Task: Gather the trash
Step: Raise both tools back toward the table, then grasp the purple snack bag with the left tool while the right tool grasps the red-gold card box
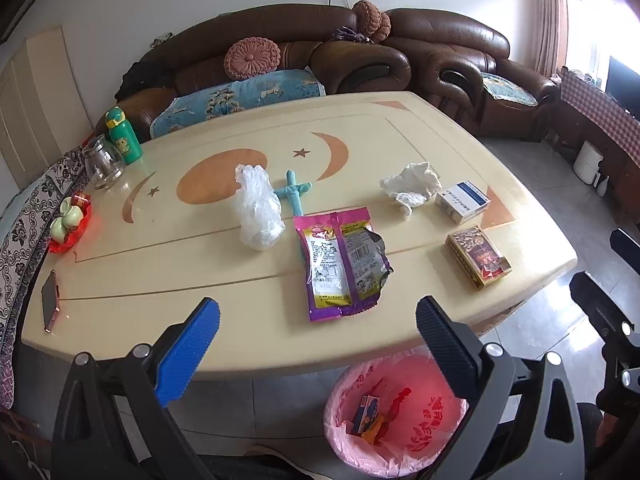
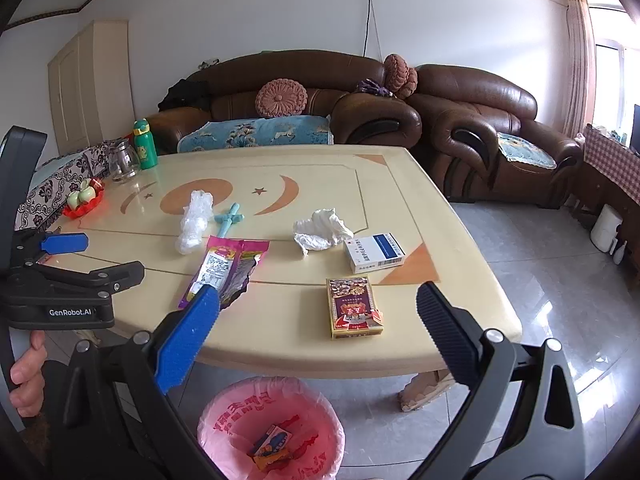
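A torn purple snack wrapper (image 1: pixel 342 262) (image 2: pixel 224 270) lies near the table's front edge. Behind it are a clear plastic bag (image 1: pixel 258 208) (image 2: pixel 194 222), a crumpled white tissue (image 1: pixel 410 188) (image 2: pixel 320 230), a white box (image 1: pixel 462 200) (image 2: pixel 374 253) and a gold-and-red box (image 1: pixel 478 257) (image 2: pixel 354 307). A pink-lined bin (image 1: pixel 394 408) (image 2: pixel 270 428) with some packets stands on the floor below the front edge. My left gripper (image 1: pixel 320 344) hovers open over that edge, empty. My right gripper (image 2: pixel 320 332) is open too, in front of the gold box.
A teal toy cross (image 1: pixel 294 192) (image 2: pixel 230 218), a green bottle (image 1: pixel 123 136), a glass jar (image 1: pixel 102 162), a red dish (image 1: pixel 72 222) and a phone (image 1: pixel 50 300) rest on the cream table (image 1: pixel 240 332). Brown sofas (image 1: pixel 360 60) stand behind; tiled floor (image 2: pixel 540 280) lies right.
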